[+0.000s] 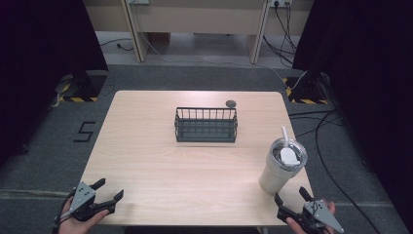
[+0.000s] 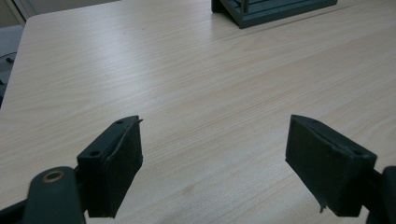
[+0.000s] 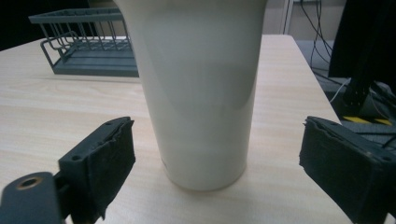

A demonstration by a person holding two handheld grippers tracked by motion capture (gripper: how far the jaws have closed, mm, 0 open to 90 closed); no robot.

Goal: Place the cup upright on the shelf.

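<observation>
A: Right hand-held gripper (image 1: 293, 199) status?

B: Jaws are standing spread wide, pinching nothing. It's sitting at the near right corner of the bench (image 1: 146, 161).

A: Where's the cup?

B: The cream tumbler (image 1: 281, 169) is standing upright just ahead of that gripper. In the right gripper view the tumbler (image 3: 198, 93) is showing centred between the two jaws but a little beyond their tips, not touching either pad. A clear lid and a white straw (image 1: 284, 134) are topping it.

A: Left one?

B: Left hand-held gripper (image 1: 110, 191) is also gaping, gripping nothing, hovering at the near left corner. Bare bench (image 2: 196, 79) is lying ahead of its jaws; the tumbler is well apart from it, far to its right.

A: Anything else?

B: A dark wire basket (image 1: 206, 125) is sitting well ahead of both grippers, mid-bench. A small dark round object (image 1: 230, 103) is lying just behind the basket; can't tell what it is.
</observation>
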